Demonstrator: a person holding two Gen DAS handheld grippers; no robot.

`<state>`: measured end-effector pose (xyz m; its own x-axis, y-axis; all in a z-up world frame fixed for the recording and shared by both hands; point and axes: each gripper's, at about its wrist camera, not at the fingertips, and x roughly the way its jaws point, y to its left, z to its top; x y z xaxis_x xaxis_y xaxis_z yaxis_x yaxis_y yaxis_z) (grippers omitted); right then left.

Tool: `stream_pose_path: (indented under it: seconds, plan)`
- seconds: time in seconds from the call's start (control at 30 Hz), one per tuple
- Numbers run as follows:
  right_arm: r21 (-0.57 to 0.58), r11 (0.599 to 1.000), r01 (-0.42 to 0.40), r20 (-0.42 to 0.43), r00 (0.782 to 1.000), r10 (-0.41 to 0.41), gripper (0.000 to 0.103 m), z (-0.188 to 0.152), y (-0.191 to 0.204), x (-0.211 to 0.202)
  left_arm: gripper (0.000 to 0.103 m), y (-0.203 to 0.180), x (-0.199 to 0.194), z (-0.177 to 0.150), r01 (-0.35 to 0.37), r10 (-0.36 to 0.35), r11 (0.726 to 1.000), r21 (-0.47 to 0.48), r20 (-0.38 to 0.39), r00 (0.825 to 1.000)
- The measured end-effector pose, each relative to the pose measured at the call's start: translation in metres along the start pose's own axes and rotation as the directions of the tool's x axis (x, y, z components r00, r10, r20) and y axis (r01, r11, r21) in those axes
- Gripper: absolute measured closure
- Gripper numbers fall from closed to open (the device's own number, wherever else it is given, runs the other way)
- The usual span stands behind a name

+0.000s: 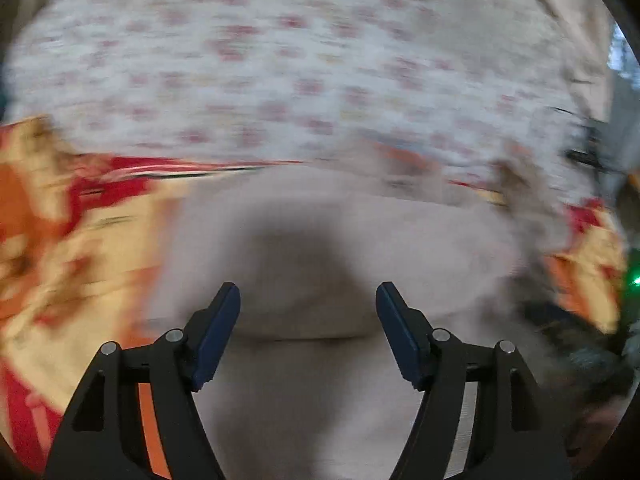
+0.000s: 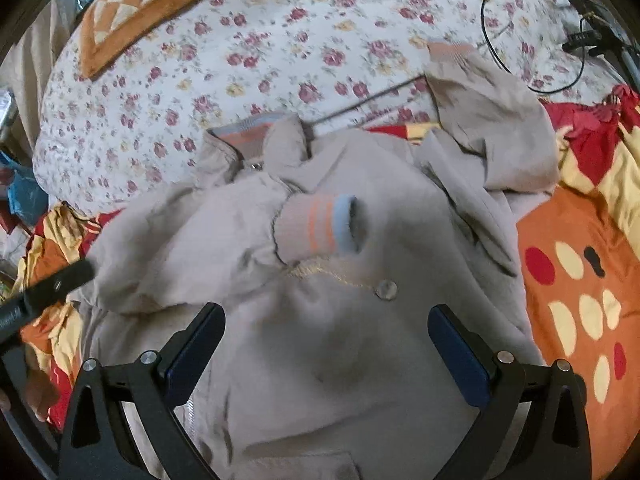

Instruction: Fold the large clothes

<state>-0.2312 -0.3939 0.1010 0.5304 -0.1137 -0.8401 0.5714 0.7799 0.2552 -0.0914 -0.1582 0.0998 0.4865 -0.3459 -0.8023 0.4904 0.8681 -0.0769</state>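
Beige cotton fills the middle of both views: a large jacket (image 2: 320, 280) lies spread on a bed, its collar toward the far side and one sleeve folded across the chest, the striped cuff (image 2: 320, 228) resting just above a round button (image 2: 386, 290). The other sleeve (image 2: 492, 128) is bunched at the far right, its cuff pointing away.

Under the jacket lies an orange, red and cream blanket (image 2: 580, 280) with oval spots, showing on both sides of the garment. Beyond it stretches a white sheet printed with small red and yellow flowers (image 2: 280, 52). An orange-and-cream checked cushion (image 2: 148, 12) sits at the far left of the sheet, and a thin black cable (image 2: 532, 36) loops over the sheet at the far right. A curtain or wall in pale beige edges the room at the left, too dim to make out further.

The right gripper (image 2: 326, 344) hangs over the jacket's lower front with its jaws spread wide, nothing between them. The left gripper (image 1: 308, 320), seen in a heavily motion-blurred view, is likewise spread apart above plain beige cloth (image 1: 320, 380), holding nothing. In the right wrist view a dark bar (image 2: 48, 284) crosses the left edge, over the jacket's shoulder.
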Motion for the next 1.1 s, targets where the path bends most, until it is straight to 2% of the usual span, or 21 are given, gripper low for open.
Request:
stream_pose_path:
  seconds: [0.03, 0.1, 0.17, 0.2, 0.27, 0.33, 0.37, 0.47, 0.57, 0.63, 0.67, 0.7, 0.77, 0.83, 0.9, 0.93, 0.97, 1.1]
  plan:
    - [0.003, 1.000, 0.014, -0.008, 1.000, -0.014, 0.001, 0.003, 0.002, 0.005, 0.033, 0.018, 0.001, -0.005, -0.093, 0.093, 0.996, -0.019, 0.007, 0.996]
    - [0.050, 0.999, 0.012, -0.030, 0.999, -0.010, 0.001, 0.008, -0.001, 0.015, 0.033, 0.047, 0.008, -0.015, -0.210, 0.211, 0.976, -0.051, 0.020, 0.977]
    - [0.107, 0.991, -0.080, -0.041, 0.996, 0.085, 0.003, 0.015, -0.003, 0.025, 0.033, 0.066, 0.019, -0.025, -0.260, 0.260, 0.961, -0.094, -0.006, 0.966]
    - [0.136, 0.983, -0.127, -0.037, 0.990, 0.134, 0.003, 0.018, -0.003, 0.030, 0.033, 0.071, 0.024, -0.027, -0.259, 0.258, 0.960, -0.106, -0.026, 0.966]
    - [0.163, 0.972, -0.167, -0.025, 0.985, 0.174, 0.007, 0.024, 0.001, 0.042, 0.033, 0.080, 0.033, -0.030, -0.229, 0.220, 0.964, -0.136, -0.075, 0.973]
    - [0.134, 0.980, -0.147, -0.084, 0.984, 0.160, 0.042, 0.034, 0.011, 0.061, 0.033, 0.081, 0.036, -0.030, -0.221, 0.209, 0.963, -0.152, -0.088, 0.974]
    - [0.110, 0.985, -0.133, -0.104, 0.984, 0.145, 0.084, 0.039, 0.016, 0.064, 0.033, 0.080, 0.036, -0.031, -0.228, 0.217, 0.962, -0.147, -0.087, 0.972]
    - [0.063, 0.988, -0.138, 0.027, 0.990, 0.137, 0.086, 0.051, 0.019, 0.036, 0.033, 0.081, 0.033, -0.030, -0.233, 0.224, 0.963, -0.133, -0.079, 0.971]
    - [0.000, 1.000, 0.012, 0.117, 0.993, -0.012, 0.086, 0.048, 0.016, 0.016, 0.033, 0.079, 0.031, -0.027, -0.232, 0.224, 0.962, -0.146, -0.066, 0.972]
    - [-0.001, 0.998, 0.070, 0.075, 0.995, -0.069, 0.086, 0.045, 0.006, 0.030, 0.033, 0.079, 0.029, -0.025, -0.223, 0.218, 0.960, -0.171, -0.047, 0.975]
    - [0.003, 0.998, 0.069, 0.022, 0.997, -0.069, 0.084, 0.043, 0.000, 0.045, 0.033, 0.078, 0.027, -0.024, -0.220, 0.217, 0.959, -0.180, -0.035, 0.975]
    - [-0.007, 0.998, 0.062, -0.017, 0.998, -0.062, 0.076, 0.041, -0.001, 0.054, 0.033, 0.076, 0.025, -0.022, -0.213, 0.214, 0.958, -0.191, -0.017, 0.977]
    - [-0.018, 1.000, 0.025, -0.085, 0.996, -0.027, 0.072, 0.038, -0.007, 0.058, 0.033, 0.073, 0.024, -0.020, -0.196, 0.201, 0.960, -0.198, 0.005, 0.979]
    - [0.003, 0.999, 0.032, -0.029, 0.999, -0.032, 0.063, 0.037, -0.016, 0.038, 0.033, 0.066, 0.029, -0.018, -0.202, 0.205, 0.963, -0.180, -0.002, 0.979]
    - [0.023, 0.990, 0.137, 0.057, 0.989, -0.139, 0.044, 0.035, -0.025, 0.008, 0.033, 0.060, 0.038, -0.015, -0.225, 0.225, 0.962, -0.153, -0.017, 0.974]
    - [0.042, 0.987, 0.158, 0.104, 0.981, -0.161, 0.044, 0.034, -0.029, -0.006, 0.033, 0.058, 0.041, -0.014, -0.234, 0.234, 0.961, -0.146, -0.021, 0.972]
    - [0.044, 0.990, 0.131, 0.135, 0.981, -0.136, 0.044, 0.033, -0.030, -0.016, 0.033, 0.055, 0.045, -0.013, -0.247, 0.245, 0.960, -0.133, -0.029, 0.969]
    - [-0.074, 0.996, 0.057, 0.103, 0.993, -0.049, 0.054, 0.042, -0.004, -0.007, 0.033, 0.052, 0.066, -0.012, -0.280, 0.273, 0.955, -0.104, -0.070, 0.959]
